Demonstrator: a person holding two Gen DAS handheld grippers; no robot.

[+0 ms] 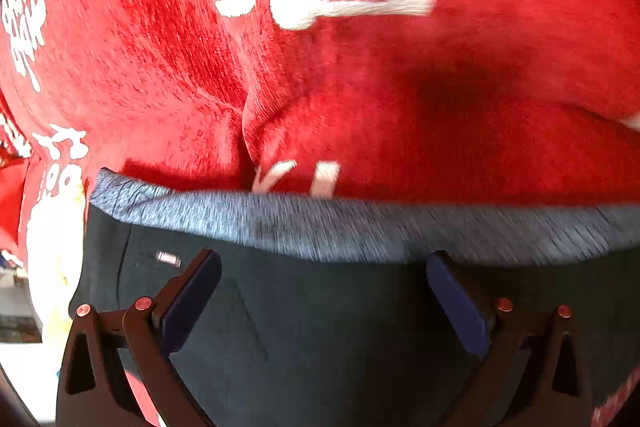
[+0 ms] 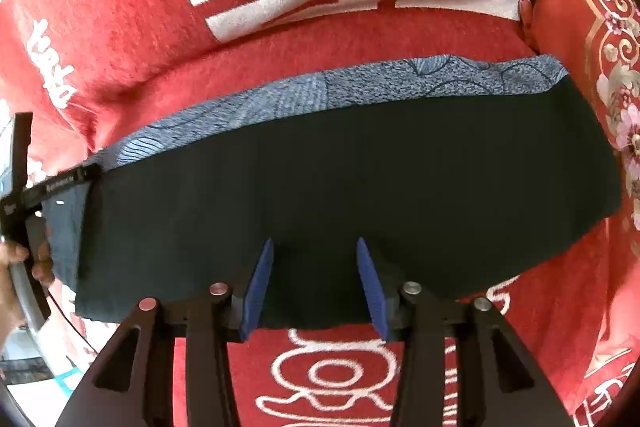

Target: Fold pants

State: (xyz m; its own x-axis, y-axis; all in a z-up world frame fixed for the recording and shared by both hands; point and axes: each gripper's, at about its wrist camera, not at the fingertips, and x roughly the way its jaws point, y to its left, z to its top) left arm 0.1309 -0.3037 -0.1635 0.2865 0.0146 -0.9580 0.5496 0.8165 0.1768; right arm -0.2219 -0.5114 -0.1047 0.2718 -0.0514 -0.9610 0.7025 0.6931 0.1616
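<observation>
Dark navy pants point(image 2: 360, 163) lie folded in a long band across a red blanket with white characters point(image 2: 120, 7). A blue-grey patterned waistband strip point(image 2: 360, 83) runs along their far edge. In the left wrist view the pants point(image 1: 320, 327) fill the lower half, with the heathered blue band point(image 1: 320, 223) above. My left gripper point(image 1: 324, 263) is open, its blue pads wide apart just over the dark cloth. My right gripper point(image 2: 316, 247) is open, fingers over the pants' near edge, holding nothing. The left gripper's body and the hand on it point(image 2: 24, 227) show at the right wrist view's left edge.
The red blanket point(image 1: 400, 87) is rumpled, with a deep crease point(image 1: 244, 131) beyond the pants. A red cushion with gold and pink flowers point(image 2: 612, 87) lies to the right. White and light objects point(image 1: 52, 247) sit past the blanket's left edge.
</observation>
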